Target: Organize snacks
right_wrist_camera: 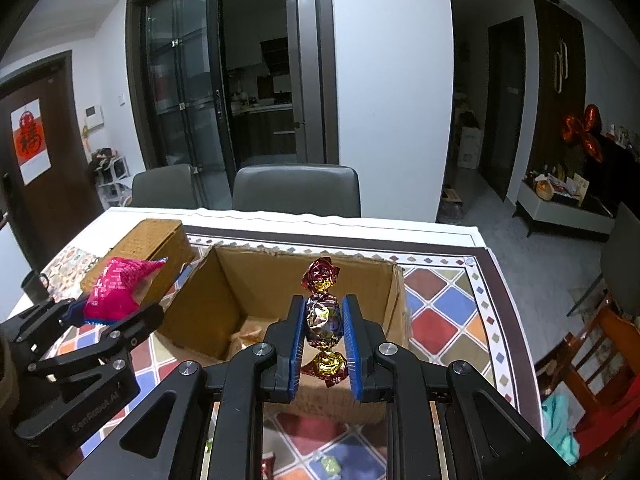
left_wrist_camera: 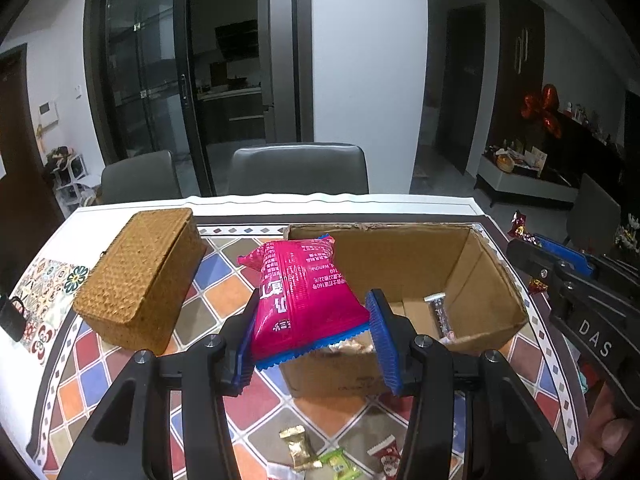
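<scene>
My left gripper [left_wrist_camera: 314, 312] is shut on a pink snack packet [left_wrist_camera: 304, 292] with blue crimped ends, held above the near left corner of an open cardboard box [left_wrist_camera: 400, 256]. The same packet [right_wrist_camera: 116, 292] shows at the left of the right wrist view, just left of the box [right_wrist_camera: 224, 292]. My right gripper [right_wrist_camera: 323, 320] is shut on a foil-wrapped candy [right_wrist_camera: 324, 320], red and gold with twisted ends, standing upright over the box's near wall. A silver wrapped bar [left_wrist_camera: 440, 312] lies inside the box.
A closed woven wicker box [left_wrist_camera: 140, 276] sits left of the cardboard box on the patterned tablecloth [left_wrist_camera: 224, 288]. Loose small candies [left_wrist_camera: 298, 448] lie on the near part of the table. Two grey chairs [left_wrist_camera: 298, 168] stand behind the far edge. A dark mug [right_wrist_camera: 34, 284] stands at far left.
</scene>
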`<action>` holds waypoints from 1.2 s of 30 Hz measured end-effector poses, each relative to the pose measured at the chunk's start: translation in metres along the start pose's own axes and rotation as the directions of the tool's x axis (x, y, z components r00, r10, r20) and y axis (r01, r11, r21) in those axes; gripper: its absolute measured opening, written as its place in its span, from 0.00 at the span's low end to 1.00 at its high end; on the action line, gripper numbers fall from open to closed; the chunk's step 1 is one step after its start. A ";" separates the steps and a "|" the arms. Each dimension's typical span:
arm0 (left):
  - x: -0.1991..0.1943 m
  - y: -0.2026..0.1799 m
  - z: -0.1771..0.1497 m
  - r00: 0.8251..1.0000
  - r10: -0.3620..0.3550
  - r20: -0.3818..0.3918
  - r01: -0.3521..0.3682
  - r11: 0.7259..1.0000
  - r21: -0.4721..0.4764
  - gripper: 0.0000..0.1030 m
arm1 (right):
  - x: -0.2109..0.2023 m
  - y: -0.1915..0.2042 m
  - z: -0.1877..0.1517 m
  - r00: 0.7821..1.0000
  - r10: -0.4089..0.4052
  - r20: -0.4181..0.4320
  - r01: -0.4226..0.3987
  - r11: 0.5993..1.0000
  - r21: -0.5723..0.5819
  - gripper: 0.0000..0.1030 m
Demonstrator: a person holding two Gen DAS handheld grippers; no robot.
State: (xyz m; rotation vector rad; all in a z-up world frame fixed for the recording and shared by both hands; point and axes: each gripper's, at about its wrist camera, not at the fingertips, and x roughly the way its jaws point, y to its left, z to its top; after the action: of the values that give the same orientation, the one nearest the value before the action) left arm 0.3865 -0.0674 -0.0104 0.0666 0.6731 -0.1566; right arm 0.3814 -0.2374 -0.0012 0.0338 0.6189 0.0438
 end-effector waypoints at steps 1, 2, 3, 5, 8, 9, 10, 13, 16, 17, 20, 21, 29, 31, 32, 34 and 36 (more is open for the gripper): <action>0.001 -0.001 0.001 1.000 -0.001 -0.001 0.001 1.000 0.001 0.48 | 0.003 -0.001 0.002 1.000 -0.001 -0.001 0.001 1.000 0.000 0.19; 0.005 -0.001 0.002 1.000 -0.004 -0.002 0.004 1.000 0.000 0.48 | 0.006 -0.001 0.003 1.000 -0.003 -0.002 0.003 1.000 -0.002 0.19; 0.008 -0.001 0.003 1.000 -0.008 -0.004 0.008 1.000 0.000 0.48 | 0.008 0.000 0.004 1.000 -0.004 -0.003 0.004 1.000 -0.003 0.19; 0.014 -0.001 0.004 1.000 -0.017 -0.012 0.017 1.000 0.004 0.48 | 0.013 -0.001 0.007 1.000 -0.001 -0.006 0.001 1.000 -0.001 0.19; 0.024 0.000 0.006 1.000 -0.022 -0.022 0.022 1.000 0.002 0.48 | 0.024 -0.002 0.009 1.000 0.008 -0.020 -0.008 1.000 0.006 0.19; 0.027 0.000 0.006 0.999 -0.027 -0.026 0.027 1.000 0.000 0.48 | 0.027 -0.002 0.010 1.000 0.010 -0.024 -0.009 1.000 0.009 0.19; 0.029 0.000 0.006 0.999 -0.027 -0.028 0.027 1.000 -0.001 0.48 | 0.030 -0.002 0.010 1.000 0.010 -0.029 -0.010 1.000 0.011 0.19; 0.036 0.001 0.007 0.999 -0.030 -0.037 0.030 1.000 -0.007 0.48 | 0.038 0.001 0.009 0.999 0.010 -0.038 -0.009 1.000 0.007 0.19; 0.041 0.001 0.009 0.998 -0.036 -0.044 0.035 0.999 -0.007 0.48 | 0.043 0.001 0.010 0.999 0.010 -0.046 -0.010 1.000 0.003 0.19; 0.042 0.001 0.009 0.998 -0.037 -0.045 0.037 0.999 -0.006 0.48 | 0.045 0.001 0.011 0.999 0.012 -0.049 -0.012 1.000 0.003 0.19; 0.046 -0.001 0.012 0.998 -0.043 -0.046 0.043 0.999 0.000 0.48 | 0.048 0.001 0.014 0.999 0.008 -0.048 -0.008 1.000 -0.003 0.19; 0.047 -0.002 0.013 0.998 -0.048 -0.049 0.048 0.999 0.002 0.48 | 0.048 0.001 0.014 0.999 0.007 -0.046 -0.007 1.000 -0.005 0.19; 0.038 -0.004 0.018 0.999 -0.027 -0.028 0.027 0.999 0.020 0.72 | 0.044 0.002 0.018 1.000 -0.001 -0.016 0.001 1.000 -0.020 0.45; 0.036 -0.004 0.018 0.999 -0.018 -0.028 0.019 0.999 0.029 0.73 | 0.041 0.002 0.019 1.000 -0.002 -0.009 0.002 1.000 -0.018 0.48; 0.035 -0.003 0.018 1.000 -0.015 -0.027 0.016 0.999 0.031 0.74 | 0.039 0.001 0.020 1.000 -0.005 -0.006 0.005 1.000 -0.017 0.48; 0.030 -0.001 0.018 1.000 -0.015 -0.023 0.016 1.000 0.027 0.77 | 0.036 0.000 0.020 1.000 -0.011 0.002 0.011 1.000 -0.018 0.48; 0.026 0.002 0.017 1.000 -0.008 -0.018 0.008 1.000 0.024 0.81 | 0.033 0.001 0.019 1.000 -0.021 0.006 0.022 0.999 -0.023 0.48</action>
State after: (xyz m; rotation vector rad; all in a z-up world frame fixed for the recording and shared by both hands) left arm 0.4174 -0.0708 -0.0133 0.0887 0.6891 -0.1718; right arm 0.4187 -0.2351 -0.0048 0.0045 0.6125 0.0301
